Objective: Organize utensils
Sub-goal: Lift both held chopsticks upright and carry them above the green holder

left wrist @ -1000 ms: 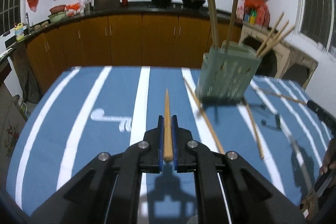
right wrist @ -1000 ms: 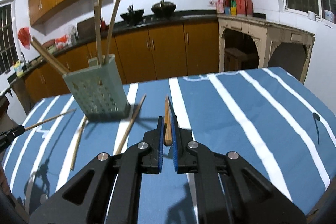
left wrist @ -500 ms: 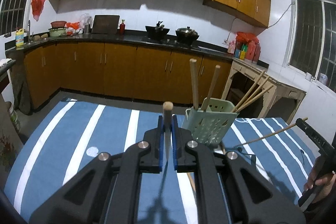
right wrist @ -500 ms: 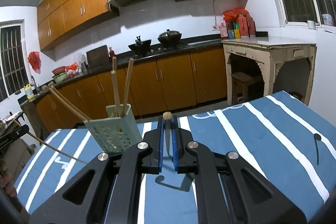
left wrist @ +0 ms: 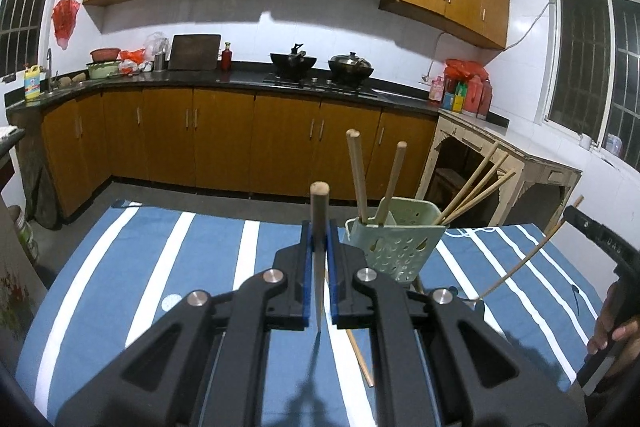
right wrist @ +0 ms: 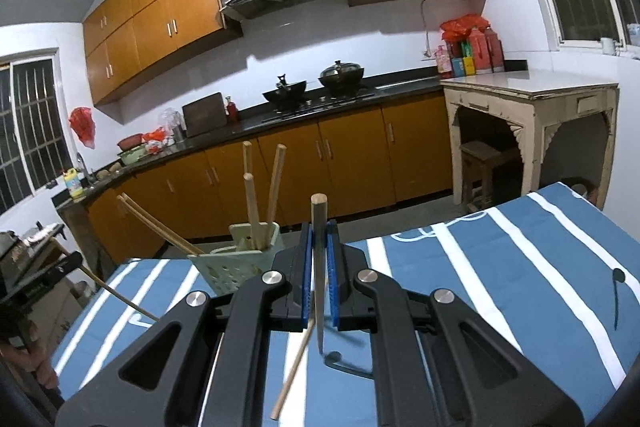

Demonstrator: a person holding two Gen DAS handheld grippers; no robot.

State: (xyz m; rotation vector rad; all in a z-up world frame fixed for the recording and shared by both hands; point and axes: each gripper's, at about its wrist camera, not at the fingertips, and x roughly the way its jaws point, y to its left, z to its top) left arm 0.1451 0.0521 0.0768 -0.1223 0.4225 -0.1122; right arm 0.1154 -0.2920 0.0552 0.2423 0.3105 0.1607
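Note:
My left gripper [left wrist: 319, 247] is shut on a wooden chopstick [left wrist: 319, 227] that stands upright, thick end up, above the blue striped tablecloth [left wrist: 140, 267]. My right gripper [right wrist: 319, 247] is shut on another upright chopstick [right wrist: 319, 227]. A pale green perforated utensil holder [left wrist: 394, 247] stands just right of the left gripper, with several chopsticks in it. In the right wrist view the holder [right wrist: 236, 265] is just left of the gripper. A loose chopstick [left wrist: 360, 359] lies on the cloth by the holder; another [right wrist: 292, 371] lies under the right gripper.
The right gripper and its chopstick [left wrist: 532, 251] show at the right edge of the left wrist view. The left gripper [right wrist: 44, 275] shows at the left edge of the right wrist view. Kitchen cabinets [left wrist: 224, 143] stand beyond the table's far edge.
Both grippers have lifted and tipped their chopsticks from lying forward to upright. The cameras now look across the kitchen rather than down at the table.

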